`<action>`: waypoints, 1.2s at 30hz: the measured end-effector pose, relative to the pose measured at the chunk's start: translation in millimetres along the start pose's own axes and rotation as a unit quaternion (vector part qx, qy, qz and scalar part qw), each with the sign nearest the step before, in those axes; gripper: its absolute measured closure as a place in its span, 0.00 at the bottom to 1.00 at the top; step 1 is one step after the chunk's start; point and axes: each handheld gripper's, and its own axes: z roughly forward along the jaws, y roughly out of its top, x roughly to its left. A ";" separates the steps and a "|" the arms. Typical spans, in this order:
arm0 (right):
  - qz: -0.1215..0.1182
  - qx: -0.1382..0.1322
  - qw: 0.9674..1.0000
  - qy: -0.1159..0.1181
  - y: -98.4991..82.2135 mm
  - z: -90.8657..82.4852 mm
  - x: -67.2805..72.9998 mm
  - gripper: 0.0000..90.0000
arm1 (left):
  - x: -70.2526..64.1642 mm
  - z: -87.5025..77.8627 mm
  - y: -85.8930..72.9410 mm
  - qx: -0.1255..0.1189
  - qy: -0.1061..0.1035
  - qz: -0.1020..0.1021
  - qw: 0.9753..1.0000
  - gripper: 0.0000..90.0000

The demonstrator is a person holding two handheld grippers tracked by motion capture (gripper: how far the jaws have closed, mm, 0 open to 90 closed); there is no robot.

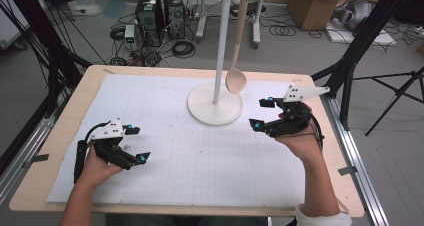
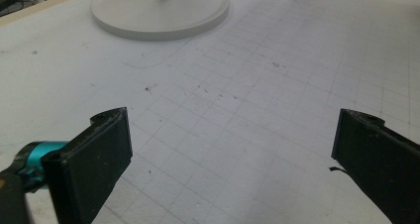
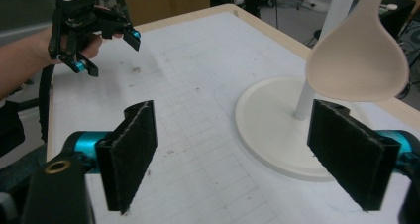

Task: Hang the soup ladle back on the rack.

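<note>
Risk, as we judge it, lies upper centre of the high view, where our wide-jawed, empty right gripper (image 1: 263,113) could knock the pale wooden spoon (image 1: 237,56) off its white pole stand (image 1: 216,103), while the left gripper (image 1: 134,143) hovers spread over the bench (image 1: 60,116).

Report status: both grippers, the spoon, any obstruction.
Left gripper open, empty, low over the mat. Right gripper open, empty, beside the stand. Spoon hangs on the stand. Nothing between.
</note>
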 end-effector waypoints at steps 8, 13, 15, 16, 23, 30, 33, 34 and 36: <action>0.002 -0.014 1.000 0.012 -23.3 3.4 9.6 0.15 | 0.6 -2.0 0.0 -0.007 -0.001 -0.001 1.000 0.03; 0.010 -0.017 1.000 0.011 -37.5 7.4 10.2 0.13 | 0.0 -2.3 0.2 -0.006 -0.001 -0.002 1.000 0.03; 0.014 -0.018 1.000 0.013 -42.4 9.4 10.8 0.13 | 0.0 -2.3 0.3 -0.007 -0.001 -0.001 1.000 0.03; 0.015 -0.017 1.000 0.011 -44.6 10.6 10.7 0.13 | 0.1 -2.3 0.2 -0.007 -0.001 -0.002 1.000 0.03; 0.015 -0.026 1.000 0.003 -55.2 18.9 12.0 0.11 | 0.5 -3.0 0.2 -0.008 -0.001 -0.001 1.000 0.03; 0.044 -0.016 0.999 -0.016 -82.9 32.7 9.3 0.02 | 3.6 -3.8 -1.5 -0.008 0.000 -0.004 1.000 0.03; 0.047 -0.017 0.998 -0.022 -92.5 36.5 8.0 0.00 | 3.5 -3.6 -1.8 -0.009 0.001 -0.007 1.000 0.03; 0.052 -0.016 0.998 -0.025 -95.3 37.1 8.0 0.00 | 3.7 -3.6 -1.9 -0.009 0.001 -0.007 1.000 0.03; 0.057 -0.023 0.998 -0.029 -101.3 38.4 6.4 0.00 | 4.8 -3.2 -2.6 -0.007 0.004 -0.009 1.000 0.03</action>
